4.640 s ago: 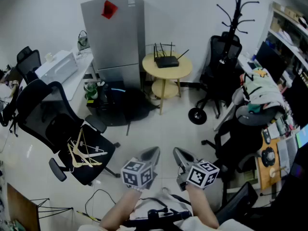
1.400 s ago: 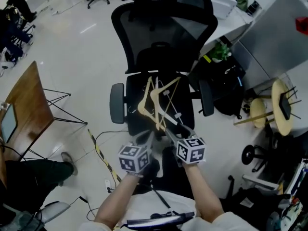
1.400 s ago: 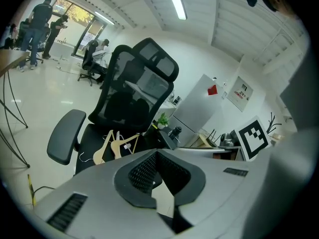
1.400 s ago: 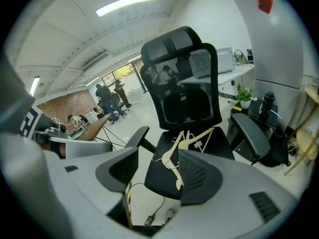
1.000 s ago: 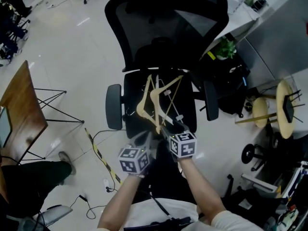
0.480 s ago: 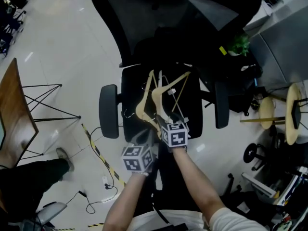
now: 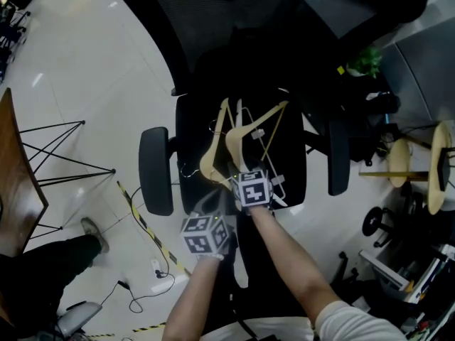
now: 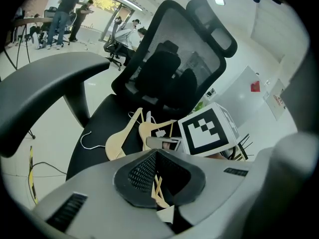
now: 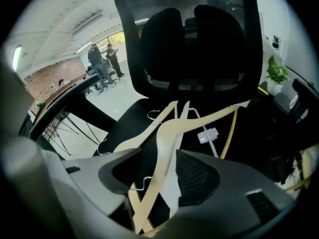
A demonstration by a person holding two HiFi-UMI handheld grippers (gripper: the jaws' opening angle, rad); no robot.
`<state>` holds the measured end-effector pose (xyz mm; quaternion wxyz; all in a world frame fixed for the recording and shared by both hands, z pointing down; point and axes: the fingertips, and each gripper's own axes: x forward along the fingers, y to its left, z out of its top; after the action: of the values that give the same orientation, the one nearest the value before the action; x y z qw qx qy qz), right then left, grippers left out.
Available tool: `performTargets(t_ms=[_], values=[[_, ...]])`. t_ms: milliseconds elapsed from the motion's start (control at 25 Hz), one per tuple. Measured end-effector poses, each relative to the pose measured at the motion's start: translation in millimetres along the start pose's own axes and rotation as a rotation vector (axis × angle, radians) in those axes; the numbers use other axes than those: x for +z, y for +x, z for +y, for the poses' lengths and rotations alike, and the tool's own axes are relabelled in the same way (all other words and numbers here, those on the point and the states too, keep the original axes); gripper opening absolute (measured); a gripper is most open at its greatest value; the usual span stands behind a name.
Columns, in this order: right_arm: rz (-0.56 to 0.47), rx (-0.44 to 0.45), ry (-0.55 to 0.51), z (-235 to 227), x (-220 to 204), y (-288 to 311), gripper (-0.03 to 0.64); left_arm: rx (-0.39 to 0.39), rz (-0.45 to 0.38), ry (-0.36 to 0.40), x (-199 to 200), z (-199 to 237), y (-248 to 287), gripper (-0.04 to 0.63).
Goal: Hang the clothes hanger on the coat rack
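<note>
I have both arms stretched forward and down, the right forearm point(image 7: 288, 258) reaching further than the left forearm point(image 7: 193, 290). My right hand-held gripper point(image 7: 239, 169) points steeply down, just ahead of the left hand-held gripper point(image 7: 215, 203), and their marker cubes sit close together. The right jaws stand apart and have just been closing. A wooden hanger point(image 9: 162, 153) lies between them, not pinched. The left jaws meet at the tips, gripping nothing.
</note>
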<state>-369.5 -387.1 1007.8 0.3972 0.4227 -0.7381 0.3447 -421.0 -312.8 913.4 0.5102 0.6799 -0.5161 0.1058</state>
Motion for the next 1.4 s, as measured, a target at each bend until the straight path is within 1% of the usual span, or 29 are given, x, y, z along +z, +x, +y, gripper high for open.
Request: performTargets(t_ms=[120, 280, 600, 760, 880, 1120, 1280, 1400], values=[[0.006, -0.008, -0.017, 0.2, 1.4, 15.9, 0.235, 0.006, 0.005, -0.017, -5.8, 4.9, 4.9, -0.008], [-0.023, -0.018, -0.053, 1.7, 14.8, 27.5, 0.234, 0.019, 0.015, -0.04, -13.2, 11.2, 10.1, -0.008], [0.006, -0.063, -0.05, -2.2, 7.0, 44.4, 0.219, 0.029, 0.015, -0.068, -21.3, 22.5, 10.3, -0.008], [0.051, -0.133, -0.09, -12.2, -7.5, 48.2, 0.187, 0.027, 0.015, -0.07, -23.4, 22.7, 10.7, -0.008], [0.058, -0.166, -0.137, -13.9, -5.0, 46.9, 0.164, 0.027, 0.017, -0.069, -24.3, 22.5, 8.7, -0.008], [0.042, -0.157, -0.098, -13.4, 2.9, 33.4, 0.14, 0.028, 0.016, -0.073, -25.0, 17.0, 1.2, -0.008], [0.0, -0.113, -0.044, -5.3, 6.3, 10.8, 0.138, 0.024, 0.005, -0.061, -18.2, 11.5, -8.3, -0.008], [-0.044, -0.061, 0.022, 4.0, 13.8, -13.4, 0.137, 0.025, -0.008, -0.048, -9.4, 7.9, -18.8, -0.008]])
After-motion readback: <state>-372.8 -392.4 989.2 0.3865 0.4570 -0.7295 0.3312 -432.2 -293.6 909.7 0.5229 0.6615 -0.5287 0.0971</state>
